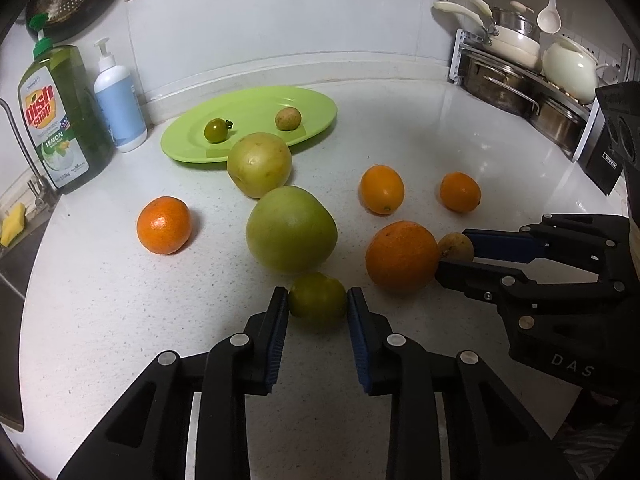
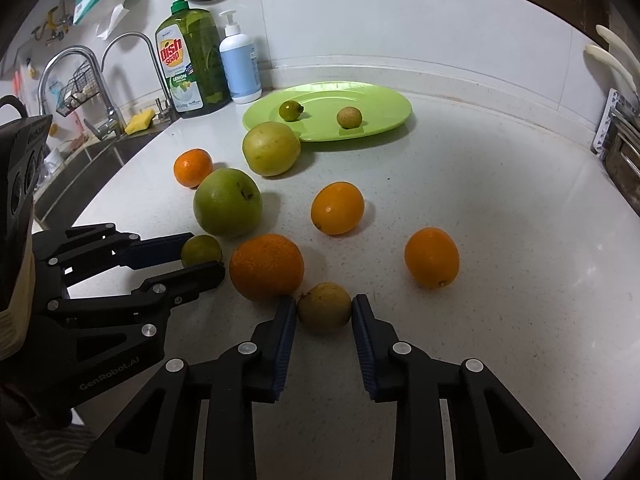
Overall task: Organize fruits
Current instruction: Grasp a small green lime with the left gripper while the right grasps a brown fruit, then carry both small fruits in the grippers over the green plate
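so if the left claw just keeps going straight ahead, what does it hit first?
The small green fruit already sits between the left claw pads. Beyond it, probably the big green apple directly behind, though depth is unclear.

green plate, white speckled counter, orange mandarin

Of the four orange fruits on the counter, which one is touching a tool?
The largest, rough-skinned orange, nearest the cameras. The right tool, closed around the small brown fruit, has its left finger against it. The other three lie apart, untouched.

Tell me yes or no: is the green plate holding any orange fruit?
No. The green plate holds only a small green tomato and a small brownish fruit.
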Tool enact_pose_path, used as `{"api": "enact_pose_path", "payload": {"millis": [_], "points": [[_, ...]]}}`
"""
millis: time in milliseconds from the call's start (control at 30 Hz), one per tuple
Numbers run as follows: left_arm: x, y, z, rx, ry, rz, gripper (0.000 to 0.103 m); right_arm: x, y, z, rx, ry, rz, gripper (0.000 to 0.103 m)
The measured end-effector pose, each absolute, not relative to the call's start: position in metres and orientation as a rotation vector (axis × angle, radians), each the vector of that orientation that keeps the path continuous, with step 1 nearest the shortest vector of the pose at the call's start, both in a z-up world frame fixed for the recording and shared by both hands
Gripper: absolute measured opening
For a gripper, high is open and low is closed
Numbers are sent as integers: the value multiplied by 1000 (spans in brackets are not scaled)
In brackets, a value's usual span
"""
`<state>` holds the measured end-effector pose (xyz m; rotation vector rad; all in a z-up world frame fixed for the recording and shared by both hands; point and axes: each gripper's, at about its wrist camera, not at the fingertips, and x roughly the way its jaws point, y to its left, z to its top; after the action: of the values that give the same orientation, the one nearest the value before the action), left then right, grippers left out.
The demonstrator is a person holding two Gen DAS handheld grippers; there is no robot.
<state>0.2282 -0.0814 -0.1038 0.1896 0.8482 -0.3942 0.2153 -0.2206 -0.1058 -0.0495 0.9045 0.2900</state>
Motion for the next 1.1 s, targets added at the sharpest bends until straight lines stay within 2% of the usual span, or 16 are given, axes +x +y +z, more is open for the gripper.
{"api": "enact_pose_path", "payload": {"millis": [467,1100], "points": [[219,-81,-85,182,807,-408,30,209,-227,-98,-32,893,264,30],[232,-79,-26,155,695,-399,30,230,-224,-38,3,750,306,30]]}}
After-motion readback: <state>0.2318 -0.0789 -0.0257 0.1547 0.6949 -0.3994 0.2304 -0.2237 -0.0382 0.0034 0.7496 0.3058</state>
